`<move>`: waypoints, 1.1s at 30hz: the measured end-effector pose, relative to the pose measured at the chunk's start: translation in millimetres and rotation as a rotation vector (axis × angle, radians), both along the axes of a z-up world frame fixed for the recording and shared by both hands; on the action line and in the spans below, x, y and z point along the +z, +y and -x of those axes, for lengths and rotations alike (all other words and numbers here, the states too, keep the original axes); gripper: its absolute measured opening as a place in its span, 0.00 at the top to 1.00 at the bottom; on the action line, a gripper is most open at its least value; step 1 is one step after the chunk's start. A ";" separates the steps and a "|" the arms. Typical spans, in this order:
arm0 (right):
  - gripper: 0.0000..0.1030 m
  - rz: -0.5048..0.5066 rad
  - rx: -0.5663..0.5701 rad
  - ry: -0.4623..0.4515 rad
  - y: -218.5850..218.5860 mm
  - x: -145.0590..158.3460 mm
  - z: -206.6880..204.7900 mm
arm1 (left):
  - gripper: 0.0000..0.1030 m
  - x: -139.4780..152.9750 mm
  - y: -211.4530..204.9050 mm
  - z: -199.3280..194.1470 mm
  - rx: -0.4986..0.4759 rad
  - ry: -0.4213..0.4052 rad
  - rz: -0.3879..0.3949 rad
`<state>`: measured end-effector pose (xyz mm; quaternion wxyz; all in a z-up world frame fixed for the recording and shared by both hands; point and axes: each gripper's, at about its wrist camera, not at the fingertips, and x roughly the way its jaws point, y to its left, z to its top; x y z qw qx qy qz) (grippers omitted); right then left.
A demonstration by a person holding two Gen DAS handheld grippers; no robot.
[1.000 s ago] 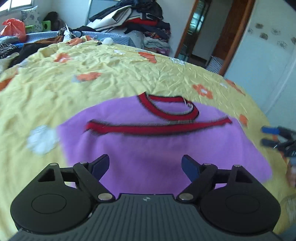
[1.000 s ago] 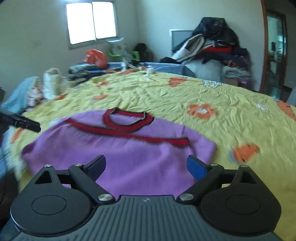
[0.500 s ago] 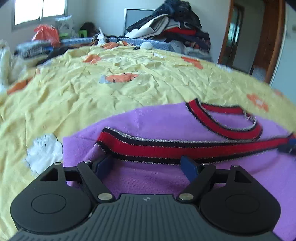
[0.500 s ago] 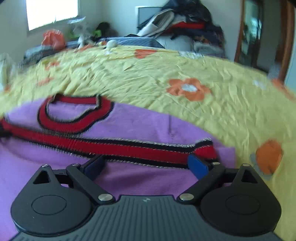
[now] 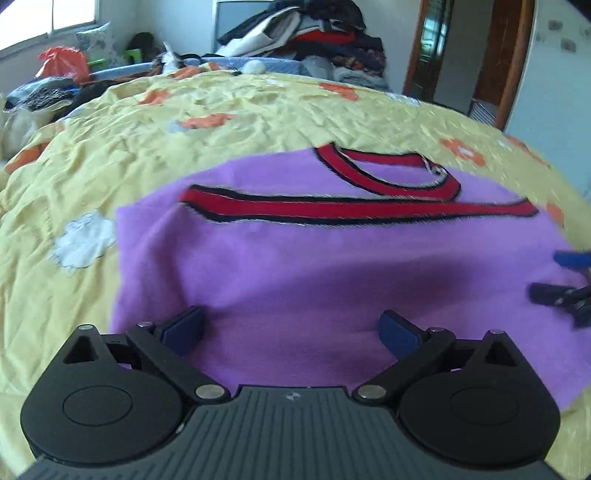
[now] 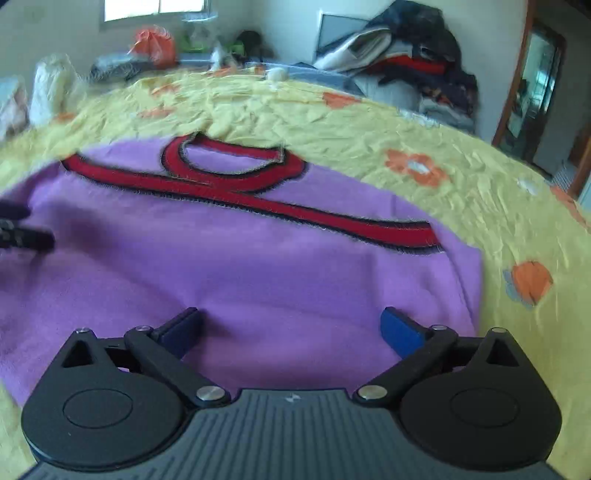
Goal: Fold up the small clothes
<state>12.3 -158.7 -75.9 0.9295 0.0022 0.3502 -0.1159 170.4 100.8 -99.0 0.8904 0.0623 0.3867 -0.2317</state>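
A small purple sweater (image 5: 314, 266) with a red, black-edged collar (image 5: 388, 166) and a red chest stripe lies flat on the yellow flowered bedsheet (image 5: 110, 155). It also shows in the right wrist view (image 6: 258, 266). My left gripper (image 5: 291, 326) is open and empty over the sweater's lower left part. My right gripper (image 6: 291, 326) is open and empty over its lower right part. The right gripper's fingers (image 5: 569, 280) show at the right edge of the left wrist view. The left gripper's fingers (image 6: 22, 232) show at the left edge of the right wrist view.
A heap of clothes (image 5: 317, 33) is piled at the far end of the bed. An orange bag (image 5: 64, 62) and other items lie at the far left. A wooden door frame (image 5: 517, 62) stands at the right.
Both grippers have pulled back from the red stripe toward the sweater's lower part. More of the purple cloth shows in front of each. Both stay open.
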 end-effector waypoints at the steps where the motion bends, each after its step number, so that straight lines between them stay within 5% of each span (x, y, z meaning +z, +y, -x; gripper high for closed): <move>1: 0.00 0.010 -0.043 0.022 -1.3 6.8 2.8 | 0.07 6.5 3.3 0.1 0.018 0.018 0.020; 6: 0.00 -0.140 -0.095 -0.077 36.3 24.3 29.3 | 0.01 34.2 -31.1 -12.7 -0.164 0.145 0.280; 8: 0.00 -0.133 -0.109 -0.063 66.3 13.1 24.3 | 0.01 26.8 -67.0 -28.5 -0.307 0.292 0.375; 11: 0.00 -0.049 -0.023 0.028 108.2 -13.9 7.5 | 0.05 5.4 -116.3 -54.3 -0.392 0.459 0.352; 14: 0.00 0.009 -0.061 0.005 124.2 -23.3 21.2 | 0.07 1.8 -129.3 -71.1 -0.374 0.479 0.365; 20: 0.00 -0.024 -0.028 0.062 125.7 -11.9 35.8 | 0.18 10.5 -136.8 -69.2 -0.312 0.360 0.250; 23: 0.00 -0.040 -0.071 -0.018 113.7 4.9 40.8 | 0.01 29.2 -132.2 -52.7 -0.234 0.248 0.206; 33: 0.00 -0.018 -0.055 0.062 116.0 -12.5 53.5 | 0.00 5.3 -143.8 -33.1 -0.110 0.053 -0.048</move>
